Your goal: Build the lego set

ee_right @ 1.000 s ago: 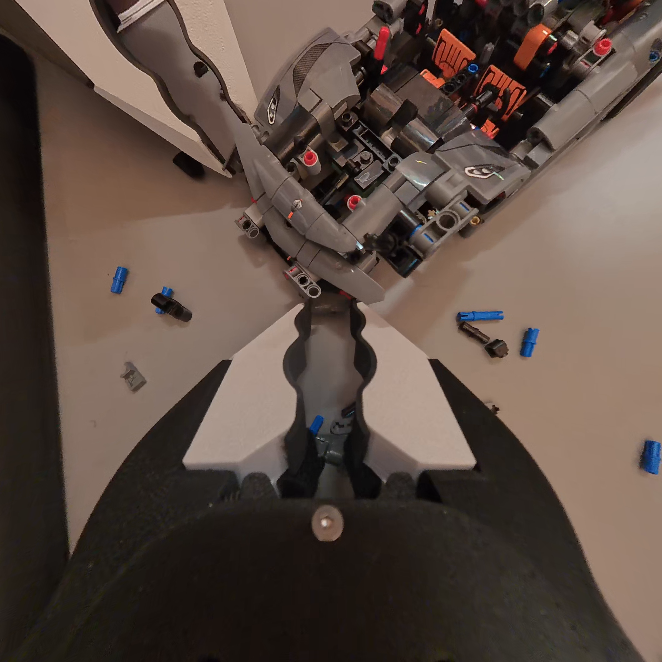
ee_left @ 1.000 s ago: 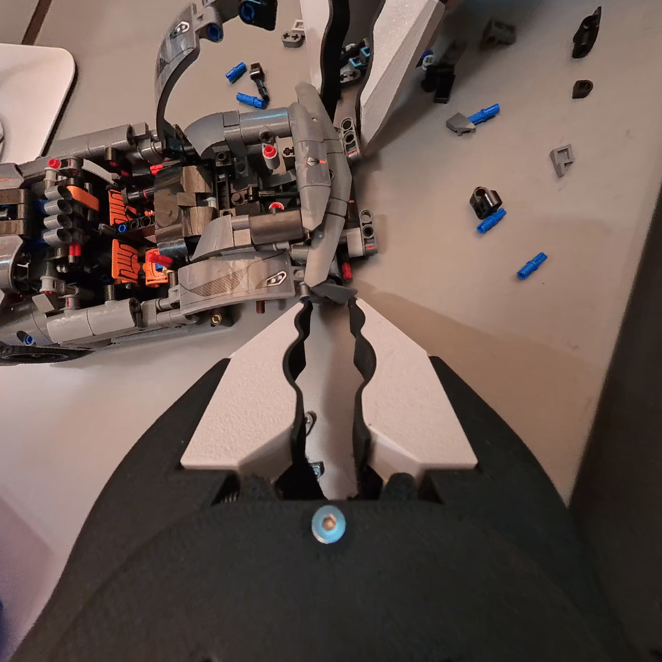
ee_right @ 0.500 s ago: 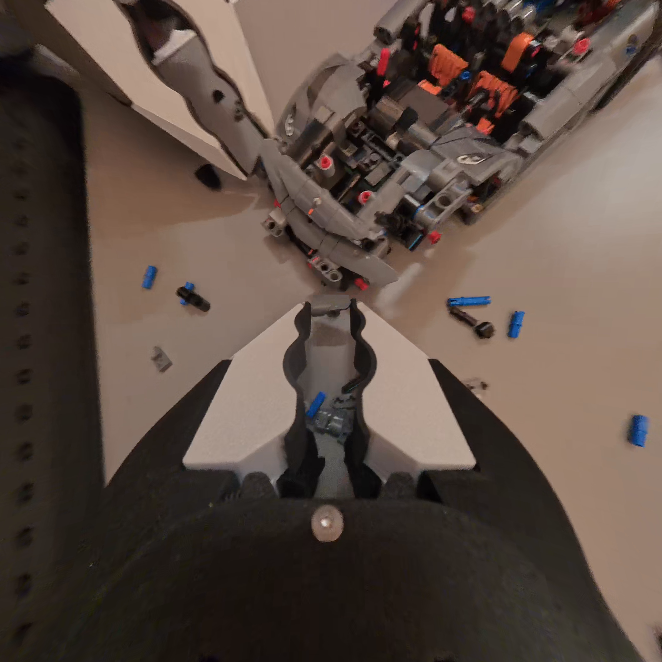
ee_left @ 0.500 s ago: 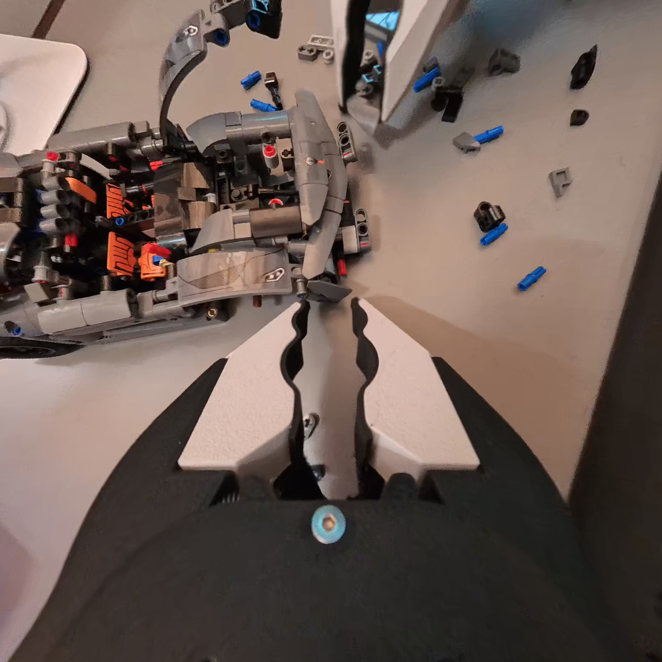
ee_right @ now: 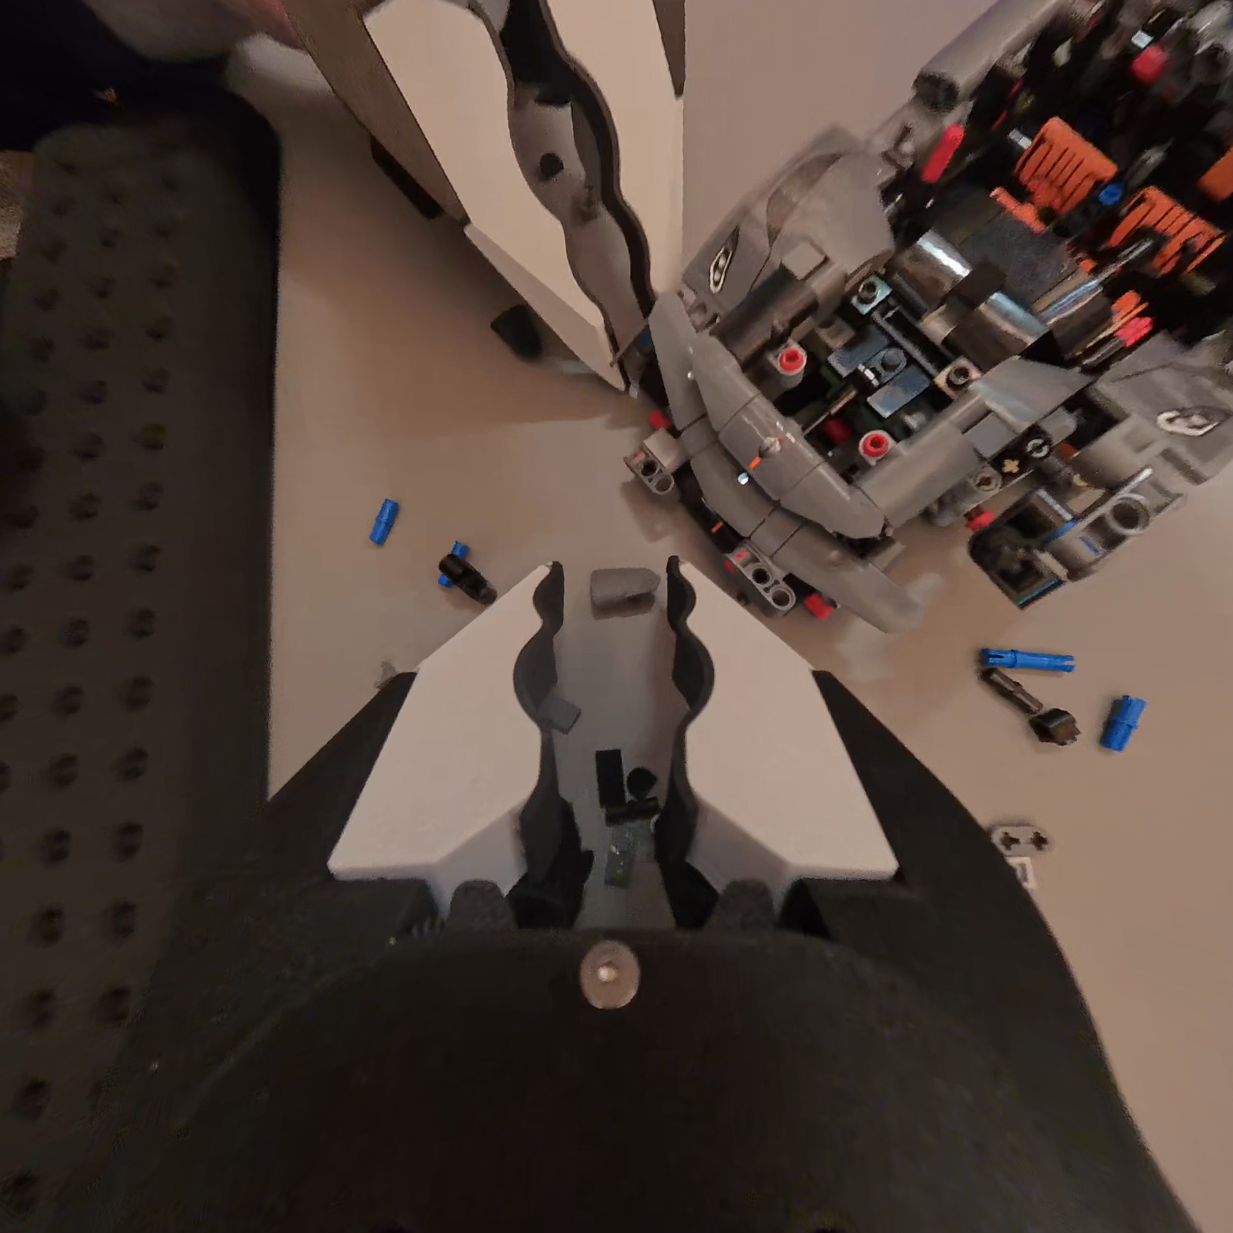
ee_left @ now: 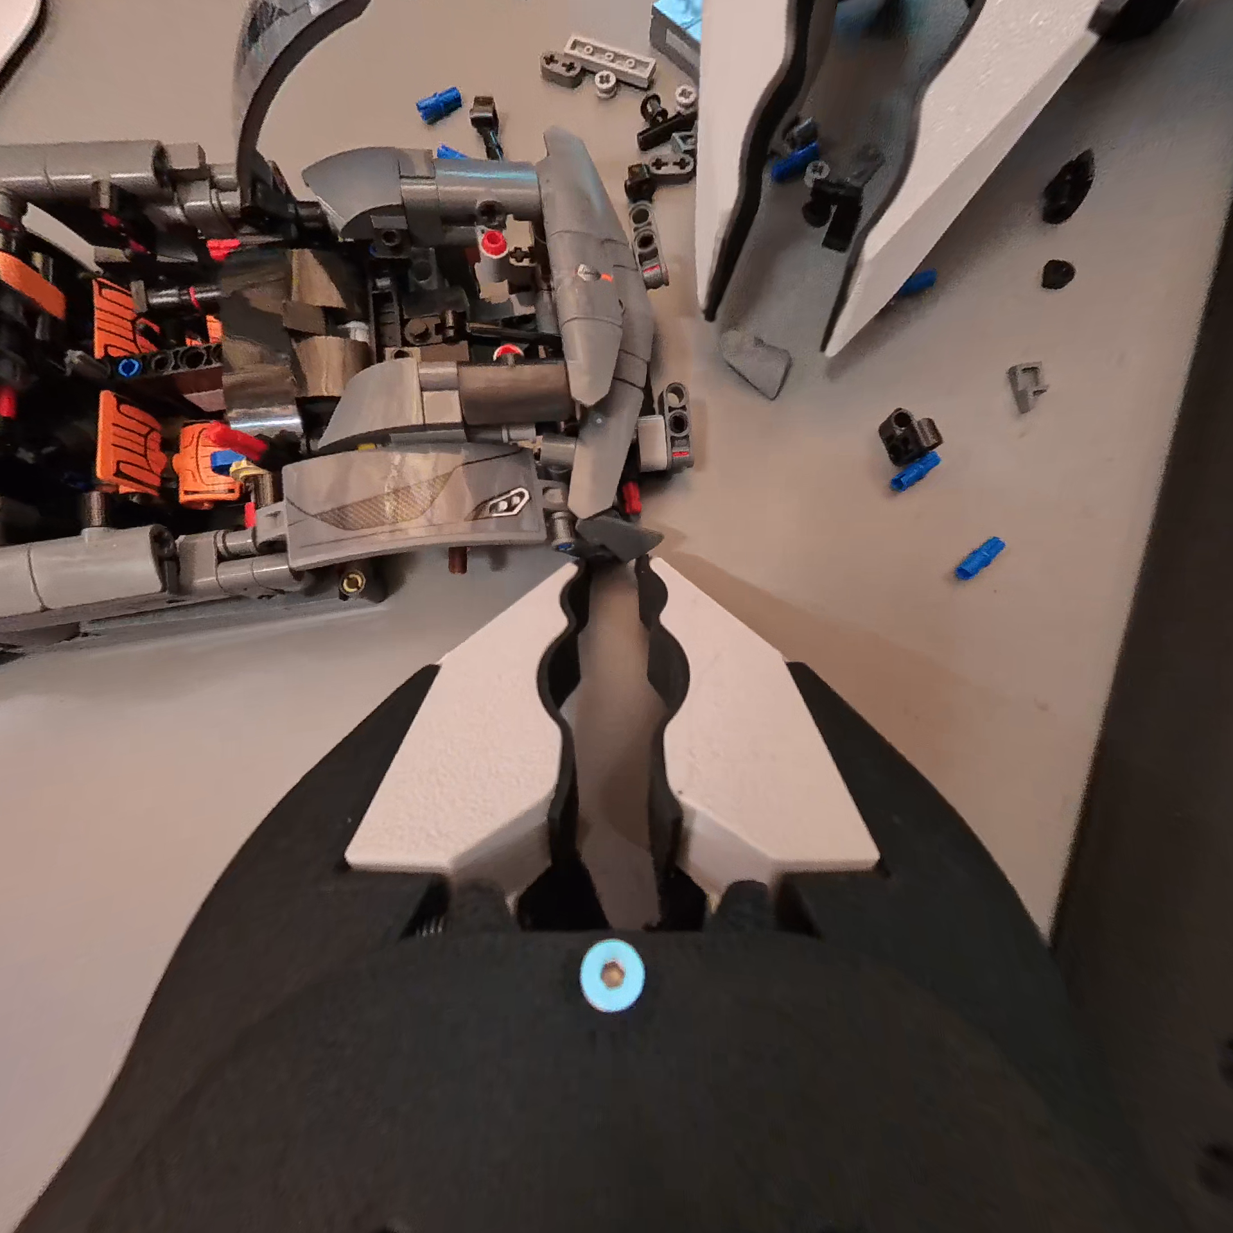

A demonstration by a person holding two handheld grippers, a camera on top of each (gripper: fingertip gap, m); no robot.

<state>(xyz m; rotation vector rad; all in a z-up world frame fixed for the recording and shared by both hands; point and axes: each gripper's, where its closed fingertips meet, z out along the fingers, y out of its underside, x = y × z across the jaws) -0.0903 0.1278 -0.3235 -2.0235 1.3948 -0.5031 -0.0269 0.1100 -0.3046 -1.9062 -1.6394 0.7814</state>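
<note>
The left gripper (ee_left: 610, 564) has its jaws nearly closed, pinching a small dark wedge (ee_left: 617, 537) at the front corner of the grey car (ee_left: 427, 373), which lies ahead and to the left of the tips on the worktop (ee_left: 800, 600). The right gripper (ee_right: 614, 567) has its jaws parted and holds nothing; a small grey piece (ee_right: 624, 587) lies on the worktop between its tips, touching neither. The car's nose sits just ahead and right of them. Blue pins (ee_right: 1027, 659) and black connectors (ee_right: 467, 577) lie scattered to either side.

Black textured gripper bodies, white wedge fingers (ee_left: 460, 747), wavy black jaws, central screw (ee_left: 612, 975)
</note>
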